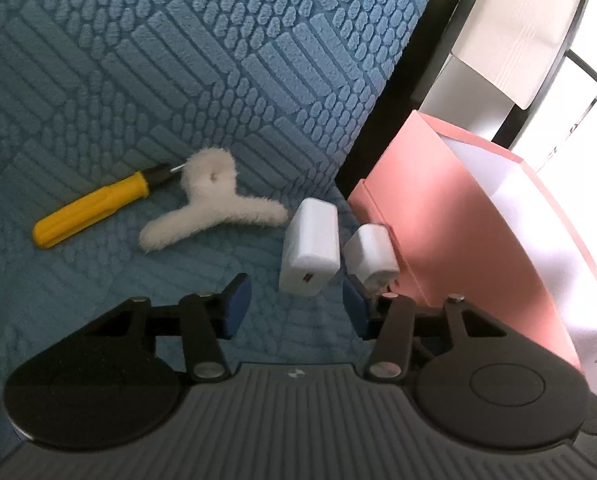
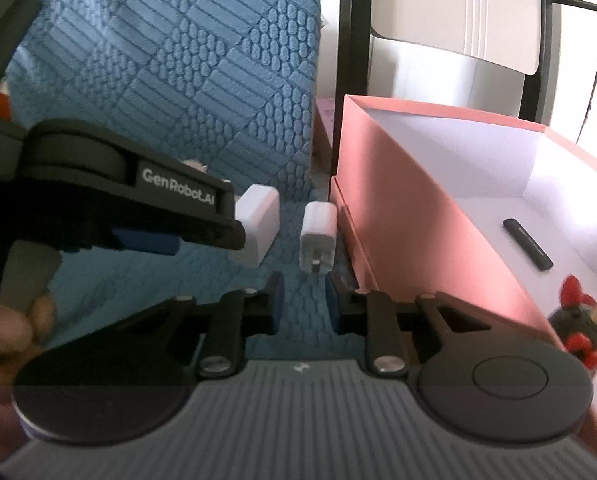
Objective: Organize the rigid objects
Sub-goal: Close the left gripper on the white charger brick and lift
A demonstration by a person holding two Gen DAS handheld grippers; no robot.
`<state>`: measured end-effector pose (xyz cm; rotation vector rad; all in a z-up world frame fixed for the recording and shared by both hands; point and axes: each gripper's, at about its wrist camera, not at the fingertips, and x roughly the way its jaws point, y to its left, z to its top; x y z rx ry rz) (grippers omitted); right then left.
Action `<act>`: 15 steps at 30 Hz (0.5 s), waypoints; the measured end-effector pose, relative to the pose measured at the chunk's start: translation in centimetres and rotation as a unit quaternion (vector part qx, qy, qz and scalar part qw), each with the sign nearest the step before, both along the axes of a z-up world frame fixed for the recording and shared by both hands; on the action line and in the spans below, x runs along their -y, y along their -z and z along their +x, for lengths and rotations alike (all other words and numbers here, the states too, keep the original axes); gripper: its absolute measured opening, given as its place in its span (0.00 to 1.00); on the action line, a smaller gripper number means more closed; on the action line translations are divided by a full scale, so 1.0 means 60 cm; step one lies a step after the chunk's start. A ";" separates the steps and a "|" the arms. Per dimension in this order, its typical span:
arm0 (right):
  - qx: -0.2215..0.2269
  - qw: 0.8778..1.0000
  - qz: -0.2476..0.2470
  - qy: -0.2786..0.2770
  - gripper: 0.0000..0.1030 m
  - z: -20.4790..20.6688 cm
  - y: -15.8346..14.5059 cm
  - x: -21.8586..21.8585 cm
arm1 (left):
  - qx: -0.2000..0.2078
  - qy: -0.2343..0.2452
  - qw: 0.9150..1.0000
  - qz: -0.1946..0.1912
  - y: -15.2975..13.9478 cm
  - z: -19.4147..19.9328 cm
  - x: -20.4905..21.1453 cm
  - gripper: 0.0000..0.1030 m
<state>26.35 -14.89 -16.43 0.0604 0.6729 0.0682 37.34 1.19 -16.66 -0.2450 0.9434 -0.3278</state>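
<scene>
Two white chargers lie on the blue textured mat next to the pink box (image 1: 450, 216). The larger charger (image 1: 309, 246) lies just ahead of my open left gripper (image 1: 296, 310). The smaller charger (image 1: 371, 254) lies by that gripper's right finger and against the box. In the right wrist view the smaller charger (image 2: 317, 238) lies just ahead of my open right gripper (image 2: 304, 304), prongs toward me. The larger charger (image 2: 258, 230) is partly hidden behind the left gripper's finger. The pink box (image 2: 382, 200) holds a black stick (image 2: 527, 243) and a dark toy figure with red parts (image 2: 582, 330).
A yellow-handled screwdriver (image 1: 92, 208) and a white fluffy hair claw (image 1: 214, 204) lie on the mat to the left. A black bed frame post (image 2: 352, 40) and a white wall panel (image 2: 458, 12) stand behind the box. A hand (image 2: 6, 320) holds the left gripper.
</scene>
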 end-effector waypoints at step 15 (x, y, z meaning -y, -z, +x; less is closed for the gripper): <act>-0.011 0.999 -0.024 0.029 0.16 0.061 0.023 -0.013 | -0.016 0.020 1.000 -0.002 0.025 0.065 0.039 0.55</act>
